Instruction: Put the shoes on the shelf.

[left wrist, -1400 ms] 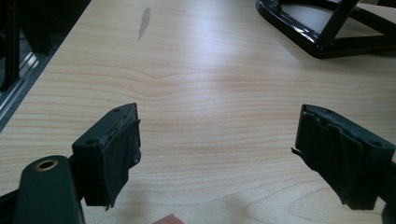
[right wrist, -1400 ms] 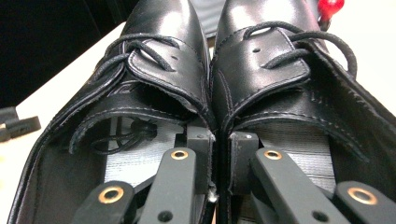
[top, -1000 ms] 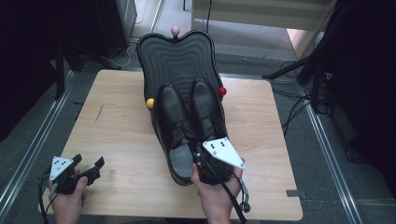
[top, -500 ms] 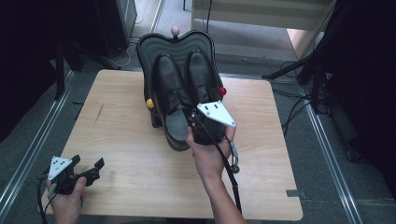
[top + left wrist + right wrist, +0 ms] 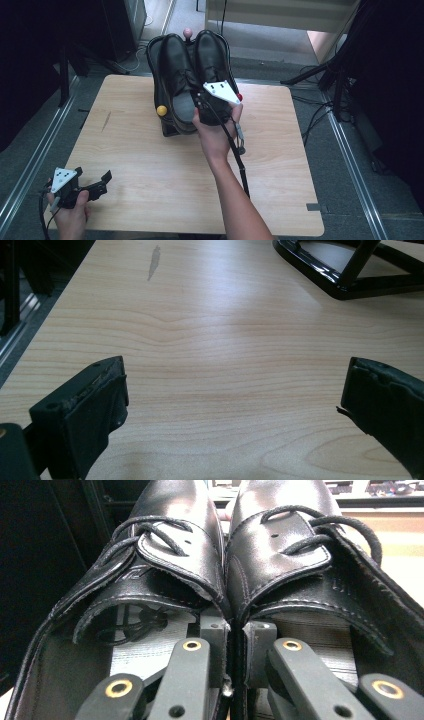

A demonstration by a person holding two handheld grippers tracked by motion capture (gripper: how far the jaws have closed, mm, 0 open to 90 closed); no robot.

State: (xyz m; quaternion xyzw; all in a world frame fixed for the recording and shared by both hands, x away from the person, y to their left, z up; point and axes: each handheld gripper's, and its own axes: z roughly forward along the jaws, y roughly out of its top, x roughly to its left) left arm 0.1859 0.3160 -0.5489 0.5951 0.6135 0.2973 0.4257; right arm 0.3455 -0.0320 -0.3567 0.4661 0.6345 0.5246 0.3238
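1. Carrying everything on the counter [image 5: 150, 150]: pale wood-grain top, smooth, matt, one dark streak near the far left.
2. Leaning back at the counter's far edge, the stand [image 5: 167, 131]: glossy black moulded plastic, curved rim, tilted backrest, probably so footwear is resting toe-up on show. Also showing its base rail in the left gripper view [image 5: 320, 275].
3. Lying against that backrest, toes pointing away, the pair of shoes [image 5: 180, 70]: black polished leather, stitched seams, grey insoles, side by side and touching. Judging as being placed onto the stand as one unit.
4. Clenching on the pair of shoes, the right hand-held gripper [image 5: 235, 630]: one jaw inside each shoe, pinching the two touching inner walls together, so a single grip is moving both. Seen over the heels from above [image 5: 202, 105].
5. Resting released at the near left corner, the left hand-held gripper [image 5: 102, 182]: jaws having just been opening, nothing between the worn black pads [image 5: 95, 395], just bare counter. Idling clear of the work.
6. Sticking out of the stand's left side, a yellow knob [image 5: 161, 110]: small, round, shiny.
7. Crossing the tongues, the laces [image 5: 150, 535]: thin, round, black, waxed-looking, tied loosely.
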